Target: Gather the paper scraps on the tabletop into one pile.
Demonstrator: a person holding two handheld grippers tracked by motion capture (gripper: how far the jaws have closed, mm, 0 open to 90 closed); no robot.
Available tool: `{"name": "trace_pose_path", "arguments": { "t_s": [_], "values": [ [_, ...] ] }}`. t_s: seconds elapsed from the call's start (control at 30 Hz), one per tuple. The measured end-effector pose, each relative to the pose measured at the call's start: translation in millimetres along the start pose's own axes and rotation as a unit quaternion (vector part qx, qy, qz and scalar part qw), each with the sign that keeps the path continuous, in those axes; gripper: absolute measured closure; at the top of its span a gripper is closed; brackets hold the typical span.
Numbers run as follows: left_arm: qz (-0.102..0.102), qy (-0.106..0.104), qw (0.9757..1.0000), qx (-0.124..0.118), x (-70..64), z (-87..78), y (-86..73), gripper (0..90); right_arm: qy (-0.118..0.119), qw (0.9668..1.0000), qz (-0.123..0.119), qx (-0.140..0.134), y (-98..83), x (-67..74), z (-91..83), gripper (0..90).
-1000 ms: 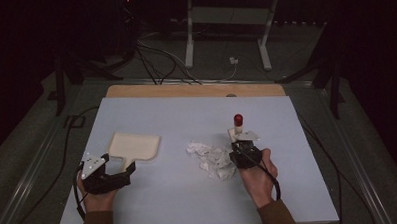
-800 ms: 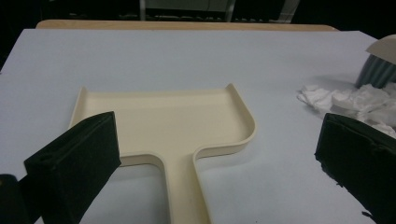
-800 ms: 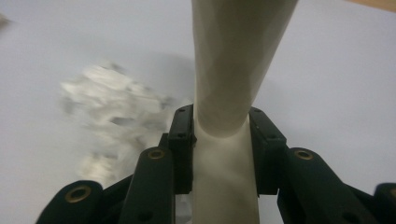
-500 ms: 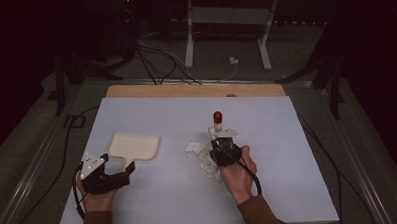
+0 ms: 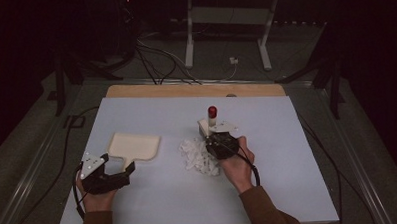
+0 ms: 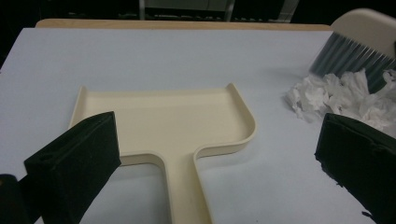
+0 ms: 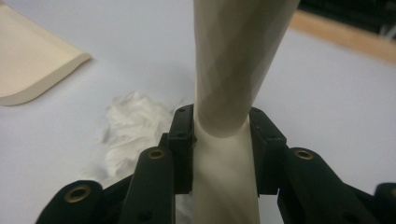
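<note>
A cream dustpan lies flat on the pale blue table, its handle toward me. My left gripper stands open at that handle, with the jaws wide on either side of it and apart from the dustpan. My right gripper is shut on the cream handle of a hand brush, gripped between both pads. The grey bristles rest at the far side of a pile of crumpled white paper. A red tip rises just beyond this gripper.
A wooden strip runs along the table's far edge. Behind it, cables and the white legs of a stand lie on the dark floor. Bare table stretches to the right of the right hand and between paper and dustpan.
My right gripper has carried the brush leftward, from the right side of the paper pile to over it. The left gripper and the dustpan have stayed put.
</note>
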State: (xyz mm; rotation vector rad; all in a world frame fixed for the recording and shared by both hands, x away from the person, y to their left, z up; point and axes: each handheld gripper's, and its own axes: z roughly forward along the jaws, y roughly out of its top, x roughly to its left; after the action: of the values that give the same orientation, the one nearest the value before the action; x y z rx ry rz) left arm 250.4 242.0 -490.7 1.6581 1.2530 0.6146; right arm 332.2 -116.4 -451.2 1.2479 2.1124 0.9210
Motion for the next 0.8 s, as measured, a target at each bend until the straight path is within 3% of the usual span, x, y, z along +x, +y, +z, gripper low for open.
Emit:
{"name": "trace_pose_path", "arguments": {
  "t_s": [0.17,0.33,0.5,0.63,0.8],
  "values": [
    [0.001,0.000,1.0000,0.000,-0.7,0.5,-0.3,0.7,0.012,0.9967,-0.061,-0.051,1.5,-21.2,-10.5,67.2],
    [0.002,-0.001,1.0000,0.002,-1.3,1.0,-0.4,0.7,0.043,0.9927,-0.081,-0.078,2.6,-46.2,-22.4,67.1],
    [0.002,-0.001,1.0000,0.001,-1.6,1.3,-0.4,0.7,0.066,0.9928,-0.076,-0.064,-0.8,-69.7,-28.5,67.1],
    [0.001,0.001,1.0000,0.002,-0.6,1.2,-0.5,0.7,0.094,0.9897,-0.090,-0.061,-6.6,-89.3,-31.4,67.1],
    [0.002,0.001,1.0000,0.003,-1.1,1.8,-0.5,0.7,0.094,0.9890,-0.104,-0.046,-14.7,-111.7,-34.8,67.1]
  ]
}}
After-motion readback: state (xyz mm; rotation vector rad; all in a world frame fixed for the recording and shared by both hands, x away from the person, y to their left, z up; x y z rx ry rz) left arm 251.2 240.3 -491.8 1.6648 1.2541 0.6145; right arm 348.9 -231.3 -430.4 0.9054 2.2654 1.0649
